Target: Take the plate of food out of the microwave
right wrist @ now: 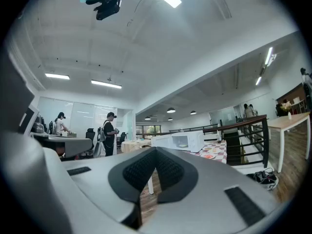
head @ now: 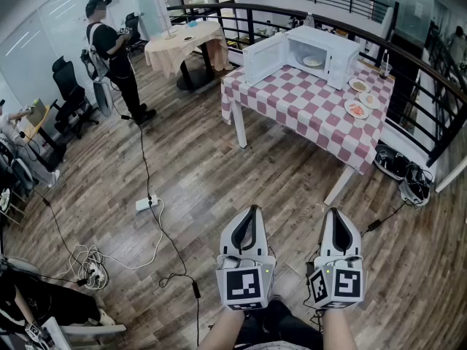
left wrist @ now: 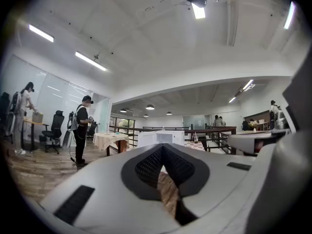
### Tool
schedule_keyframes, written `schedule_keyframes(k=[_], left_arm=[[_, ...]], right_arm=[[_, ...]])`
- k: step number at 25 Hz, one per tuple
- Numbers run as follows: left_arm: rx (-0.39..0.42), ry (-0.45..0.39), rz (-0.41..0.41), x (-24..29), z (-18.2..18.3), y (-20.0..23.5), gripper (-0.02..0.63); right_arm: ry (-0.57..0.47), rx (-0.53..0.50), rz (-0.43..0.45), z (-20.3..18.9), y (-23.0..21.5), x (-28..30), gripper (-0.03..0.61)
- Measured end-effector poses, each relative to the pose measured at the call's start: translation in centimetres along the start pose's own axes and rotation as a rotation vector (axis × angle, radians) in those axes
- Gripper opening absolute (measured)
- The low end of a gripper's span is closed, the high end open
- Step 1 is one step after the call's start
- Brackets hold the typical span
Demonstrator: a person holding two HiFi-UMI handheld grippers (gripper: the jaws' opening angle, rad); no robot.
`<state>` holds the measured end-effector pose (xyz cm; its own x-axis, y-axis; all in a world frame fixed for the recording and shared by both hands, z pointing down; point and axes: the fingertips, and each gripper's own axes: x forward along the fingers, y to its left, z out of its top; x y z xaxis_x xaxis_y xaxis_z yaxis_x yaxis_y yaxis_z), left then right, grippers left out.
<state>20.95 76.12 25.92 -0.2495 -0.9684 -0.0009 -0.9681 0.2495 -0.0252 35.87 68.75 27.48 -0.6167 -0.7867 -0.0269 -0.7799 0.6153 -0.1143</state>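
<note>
1. The left gripper (head: 253, 210) and the right gripper (head: 335, 214) are held level and side by side just in front of the person. Each has its jaws closed together, and nothing is between them.
2. Ahead of both tips lies bare wooden floor (head: 219, 166). Nothing of the task is within reach from here.
3. Beyond the floor stands the table with the red-and-white checked cloth (head: 306, 104), well apart from both grippers. One of its corners points toward them.
4. At the far side of that table sits the white microwave (head: 325, 49). Its door (head: 263, 58) is swung open to the left, and the plate of food (head: 312, 61) is inside the cavity, not yet taken out.
5. In the left gripper view the microwave (left wrist: 162, 137) shows straight over the jaw tips. In the right gripper view it (right wrist: 183, 141) sits a little to the right of them.
6. My judgement is that the plate lies ahead of both grippers, somewhat nearer the right gripper's line. The open door stands on the left gripper's side, so the right one has the freer way in.
7. The plate is round, so there is no long axis to match. The reach would likely go straight into the cavity to the plate's near rim.
8. Three other plates (head: 356, 109) lie on the cloth to the right of the microwave, outside it.
</note>
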Motion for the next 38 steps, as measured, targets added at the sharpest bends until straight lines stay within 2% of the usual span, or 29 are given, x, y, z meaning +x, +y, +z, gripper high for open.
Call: schedule_keyframes(k=[3,7,14,19,23,27,30,38], left_arm=[[-0.015,0.042,0.001,0.1,-0.6,-0.2,0.012],[-0.004,0.004,0.01,0.9,-0.9,0.2,0.014],[-0.015,0.062,0.022,2.2,-1.6,-0.8,0.012],[0.006,0.011,0.029,3.6,-1.1,-1.9,0.014],[-0.014,0.057,0.036,4.0,-2.0,-2.5,0.014],[0.0,0.028,0.042,4.6,-2.0,-2.2,0.014],[-0.016,0.064,0.046,5.2,-2.3,-2.0,0.012],[-0.024,0.079,0.034,8.7,-3.5,-0.2,0.012]], right_arm=[[0.004,-0.002,0.0,0.1,-0.1,0.3,-0.006],[0.009,-0.011,0.004,-0.1,-0.4,1.0,-0.006],[0.006,0.001,0.015,-0.5,-2.0,2.1,-0.006],[0.0,0.018,0.031,-0.5,-3.4,3.0,-0.006],[0.007,0.021,0.037,-0.9,-4.3,3.6,-0.006],[0.017,0.026,0.037,-1.3,-4.4,4.3,-0.006],[0.023,0.028,0.046,-1.6,-4.2,5.1,-0.006],[0.042,0.029,0.025,-2.9,-4.2,8.8,-0.006]])
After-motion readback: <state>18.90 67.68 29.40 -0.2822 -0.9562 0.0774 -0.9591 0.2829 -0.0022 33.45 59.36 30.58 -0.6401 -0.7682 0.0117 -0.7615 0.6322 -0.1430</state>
